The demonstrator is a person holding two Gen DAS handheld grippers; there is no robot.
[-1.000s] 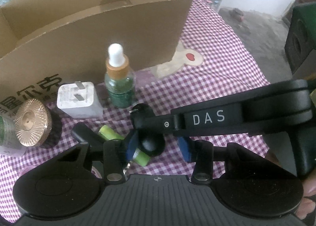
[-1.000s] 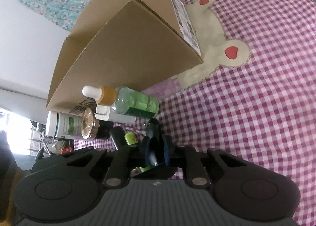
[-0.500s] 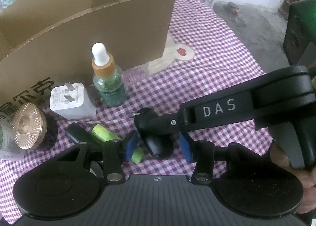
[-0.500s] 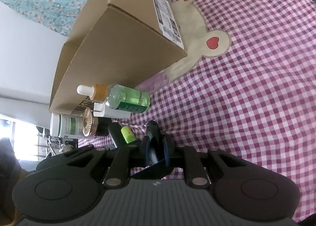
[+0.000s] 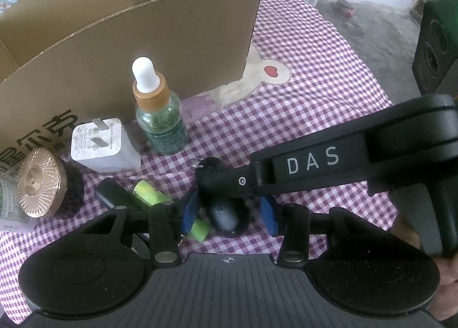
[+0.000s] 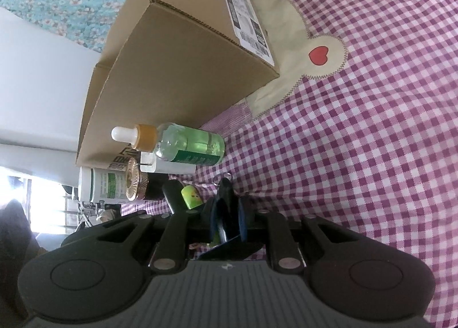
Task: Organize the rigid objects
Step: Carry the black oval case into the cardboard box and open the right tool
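Cardboard box stands open on the checked counter. In front of the dropper bottle is the black key fob, light, stiff and smooth, best pinched across its flat faces. The right gripper has its fingers pinching it. The left gripper has its fingers spread either side of it, closing.

black key fob with ring lies beside green tube on cloth.

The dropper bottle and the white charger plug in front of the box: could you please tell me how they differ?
The dropper bottle is round, clear glass with green contents; the charger plug is a boxy, opaque white block. The bottle stands taller, topped by a white bulb on a tan collar; the plug is squat, prongs up. Both stand side by side before the cardboard box.
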